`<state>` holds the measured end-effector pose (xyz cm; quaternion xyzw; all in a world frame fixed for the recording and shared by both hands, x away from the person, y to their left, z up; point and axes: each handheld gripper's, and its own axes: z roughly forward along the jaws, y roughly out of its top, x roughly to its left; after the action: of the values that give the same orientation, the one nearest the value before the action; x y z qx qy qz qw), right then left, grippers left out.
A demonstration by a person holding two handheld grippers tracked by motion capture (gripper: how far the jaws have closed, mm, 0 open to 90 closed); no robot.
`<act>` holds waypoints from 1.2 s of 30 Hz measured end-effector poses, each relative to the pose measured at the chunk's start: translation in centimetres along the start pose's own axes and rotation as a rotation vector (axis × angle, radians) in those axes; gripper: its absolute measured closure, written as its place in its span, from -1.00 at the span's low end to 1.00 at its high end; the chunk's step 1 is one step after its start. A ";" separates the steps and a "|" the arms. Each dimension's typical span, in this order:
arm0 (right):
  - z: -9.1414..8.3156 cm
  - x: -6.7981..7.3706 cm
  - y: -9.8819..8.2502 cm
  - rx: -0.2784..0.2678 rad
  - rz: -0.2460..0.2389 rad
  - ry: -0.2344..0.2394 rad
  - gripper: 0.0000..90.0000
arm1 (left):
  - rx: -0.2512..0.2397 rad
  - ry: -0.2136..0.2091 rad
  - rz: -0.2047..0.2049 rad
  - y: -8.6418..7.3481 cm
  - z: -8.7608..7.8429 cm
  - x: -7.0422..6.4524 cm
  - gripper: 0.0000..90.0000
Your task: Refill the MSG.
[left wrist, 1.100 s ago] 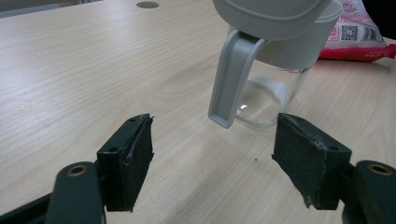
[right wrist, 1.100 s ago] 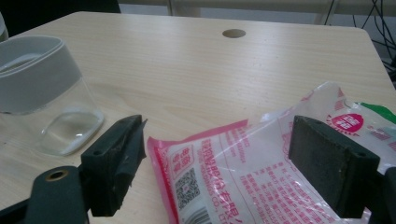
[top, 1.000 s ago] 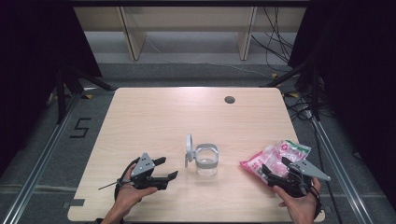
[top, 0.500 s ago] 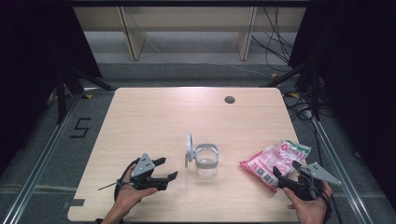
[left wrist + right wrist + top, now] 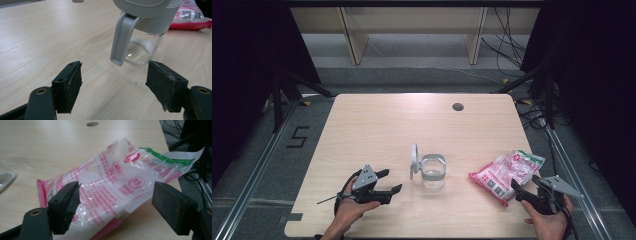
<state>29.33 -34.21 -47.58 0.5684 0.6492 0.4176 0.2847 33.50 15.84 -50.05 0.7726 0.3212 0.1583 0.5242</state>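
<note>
We have both tools spread wide and holding nothing. Our left gripper [image 5: 387, 182] rests low on the table [image 5: 377, 125], pointing at the clear jar [image 5: 433, 172] that stands upright near the front middle. In the left gripper view the jar's grey collar and its hinged lid [image 5: 122, 40], flipped open and hanging down the side, sit just beyond the jaws, with no contact yet. The jar looks empty as far as we can tell through its wall.

Our right gripper [image 5: 521, 189] lies at the front right, its jaws apart on either side of the near end of the pink and white printed bag [image 5: 507, 172]. The bag lies flat on the tabletop, well apart from the jar, and seems sealed and full of a white granular filling.

We judge the work to be at its very start: the jar is open and waiting, but the bag is not yet gripped, lifted or opened. What remains is to close on the bag, steady the jar, open the bag and tip its contents in.
</note>
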 end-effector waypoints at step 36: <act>3.3 -3.0 0.1 0.099 0.103 -0.011 -0.51 | 0.014 -0.006 0.006 -0.3 0.3 -0.1 -0.38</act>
<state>32.76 -36.39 -49.47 0.6168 0.6372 0.3961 0.2380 33.49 15.59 -50.41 0.7779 0.3184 0.1554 0.5191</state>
